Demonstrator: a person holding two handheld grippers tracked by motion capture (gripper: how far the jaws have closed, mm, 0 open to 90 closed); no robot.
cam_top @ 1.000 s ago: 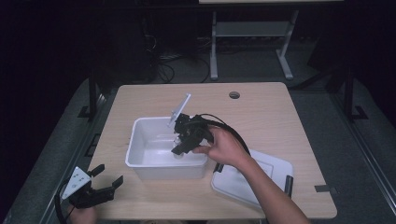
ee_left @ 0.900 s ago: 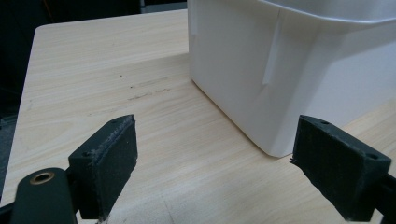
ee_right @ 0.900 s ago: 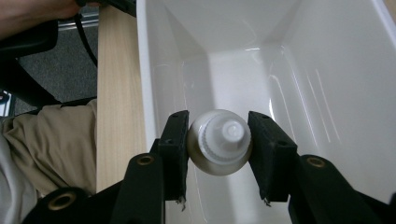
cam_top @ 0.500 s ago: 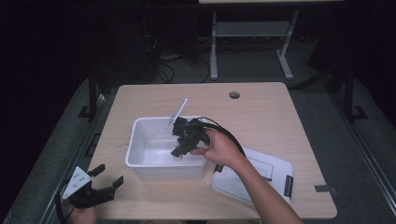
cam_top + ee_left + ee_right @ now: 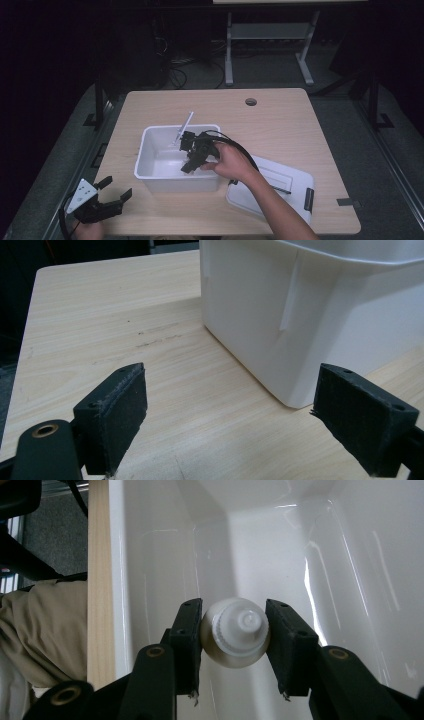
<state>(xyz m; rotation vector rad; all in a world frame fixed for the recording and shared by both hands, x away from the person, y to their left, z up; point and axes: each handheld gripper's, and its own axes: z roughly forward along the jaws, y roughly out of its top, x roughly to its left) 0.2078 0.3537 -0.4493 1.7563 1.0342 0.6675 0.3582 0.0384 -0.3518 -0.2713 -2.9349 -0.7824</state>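
So the right gripper [image 5: 235,642] is down inside the white tub [image 5: 150,172], and its 2 jaws are clamped on a small white bottle [image 5: 235,637]. In the right gripper view you're looking straight at the cap end, so the bottle's long axis runs right along the gripper, pointing at the tub floor. I'd guess the next bit is just lowering it straight down and letting go, no sideways shuffle needed. The left gripper [image 5: 102,202] sits on the near left corner of the counter [image 5: 300,125], jaws wide apart, holding nothing, well away from the bottle. The lid [image 5: 280,182] lies beside the tub.
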